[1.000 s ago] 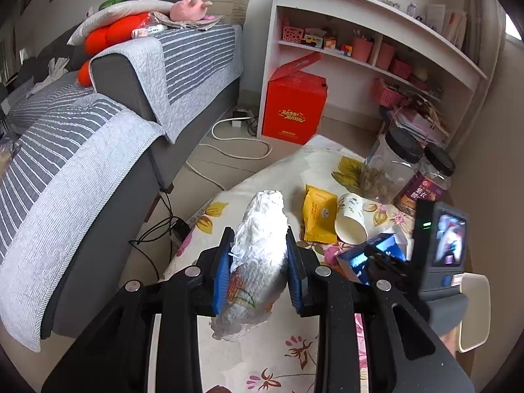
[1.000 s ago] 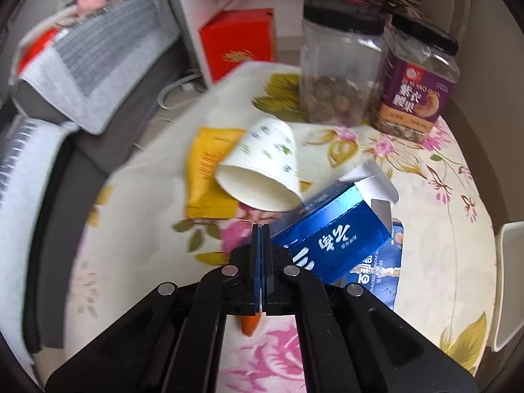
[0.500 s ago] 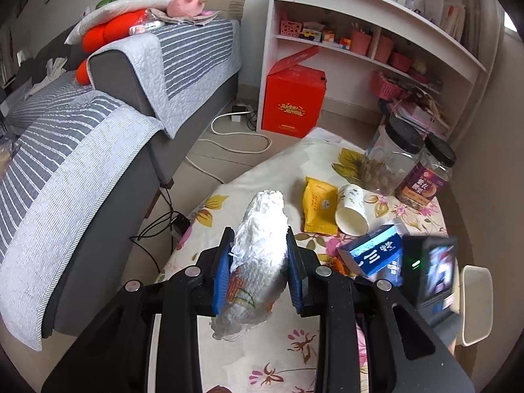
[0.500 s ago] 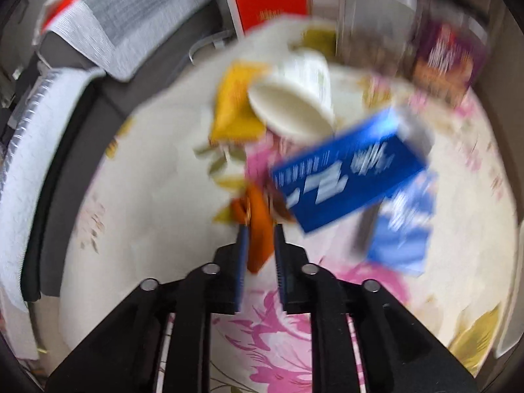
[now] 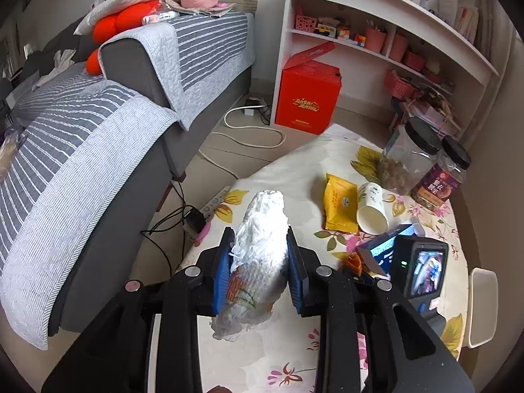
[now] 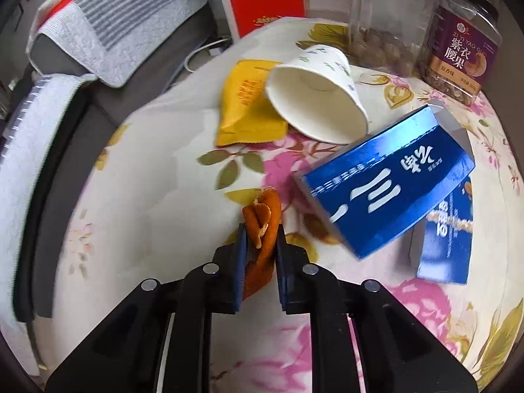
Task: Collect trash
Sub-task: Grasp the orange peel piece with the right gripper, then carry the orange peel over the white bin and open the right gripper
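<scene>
The right gripper [image 6: 260, 255] is closing on the curled orange peel [image 6: 262, 229] lying on the flowery tablecloth [image 6: 157, 163], so squeeze it snug before lifting, while the left gripper [image 5: 258, 271] holds the crumpled white plastic bag [image 5: 262, 245] tight above the table.

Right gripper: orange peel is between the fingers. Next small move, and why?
Probably finish the squeeze, then lift straight up. The right gripper is closing, with the orange peel between its blue pads and the peel's lower end on the floral tablecloth. The blue carton lies close beside it, so a sideways pull could nudge it. The left gripper is full with a white wad.
</scene>
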### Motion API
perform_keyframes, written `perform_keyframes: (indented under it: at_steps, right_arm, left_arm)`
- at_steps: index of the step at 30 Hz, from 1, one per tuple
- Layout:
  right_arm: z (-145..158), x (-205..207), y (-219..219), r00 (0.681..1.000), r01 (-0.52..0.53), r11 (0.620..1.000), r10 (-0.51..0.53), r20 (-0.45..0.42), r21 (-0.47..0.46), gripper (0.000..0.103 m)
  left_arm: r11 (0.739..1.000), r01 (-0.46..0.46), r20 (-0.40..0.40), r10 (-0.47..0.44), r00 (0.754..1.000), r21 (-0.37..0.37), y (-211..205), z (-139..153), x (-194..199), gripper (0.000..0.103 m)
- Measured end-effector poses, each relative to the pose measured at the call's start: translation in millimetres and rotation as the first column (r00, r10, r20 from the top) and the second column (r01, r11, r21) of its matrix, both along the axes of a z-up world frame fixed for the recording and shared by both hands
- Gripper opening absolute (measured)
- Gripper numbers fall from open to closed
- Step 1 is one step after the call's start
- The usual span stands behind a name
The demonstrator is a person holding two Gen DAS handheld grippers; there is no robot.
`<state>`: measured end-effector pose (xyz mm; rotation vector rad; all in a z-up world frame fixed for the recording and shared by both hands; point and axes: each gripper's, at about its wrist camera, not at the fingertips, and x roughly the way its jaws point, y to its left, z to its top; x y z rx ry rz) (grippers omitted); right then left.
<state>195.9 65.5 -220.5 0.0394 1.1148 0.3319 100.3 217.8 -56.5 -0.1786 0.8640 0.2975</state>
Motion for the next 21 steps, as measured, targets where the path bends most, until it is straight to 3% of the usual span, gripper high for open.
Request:
perform_keyframes:
  at_steps: [6, 13, 21]
  right_arm:
    - [57, -17, 3, 0.994, -0.066, 0.994, 0.057, 0.098, 0.086, 0.015]
    - [129, -29, -20, 0.966, -0.066, 0.988, 0.029, 0.255, 0.137, 0.015]
    - [159, -48, -60, 0.916, -0.010, 0.997, -0.022, 0.401, 0.077, 0.015]
  left_arm:
    - [1.000, 0.001, 0.004, -0.001, 1.000, 0.009, -3, 1, -2, 0.030]
    - [1.000, 0.013, 0.053, -0.015, 0.999, 0.026, -18, 10, -7, 0.030]
    - [0.995, 0.033, 0.150, -0.047, 0.988, 0.094, -56, 25, -12, 0.030]
